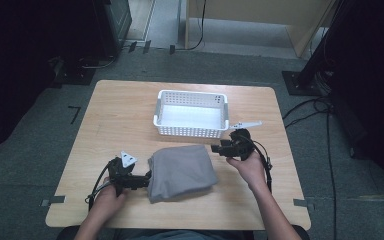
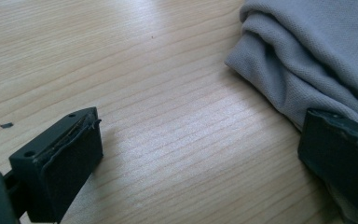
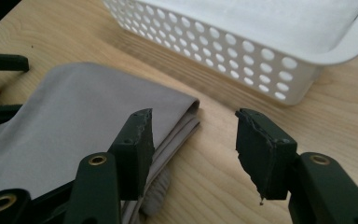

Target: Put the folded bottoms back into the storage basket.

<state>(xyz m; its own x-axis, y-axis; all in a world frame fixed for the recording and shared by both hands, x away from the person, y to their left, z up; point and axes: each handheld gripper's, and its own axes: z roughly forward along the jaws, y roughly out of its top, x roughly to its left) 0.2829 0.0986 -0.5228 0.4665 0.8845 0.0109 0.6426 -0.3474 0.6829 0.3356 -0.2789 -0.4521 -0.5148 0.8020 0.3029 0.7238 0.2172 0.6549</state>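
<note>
On the wooden table (image 1: 130, 107), near its front edge, a folded grey cloth (image 1: 181, 171) lies flat, just in front of the empty white perforated basket (image 1: 192, 113) and apart from it. Both claws are released: the left gripper (image 1: 148, 179) stands at the cloth's left edge with jaws spread wide, one jaw against the folded layers; the right gripper (image 1: 215, 148) hovers at the cloth's far right corner, jaws parted and astride that corner in the right gripper view. The step in hand appears to be the approach to grasp. Next, each gripper would need to close over all stacked layers before lifting toward the basket. The cloth's long axis runs roughly left to right, slightly skewed to the table edge.
</note>
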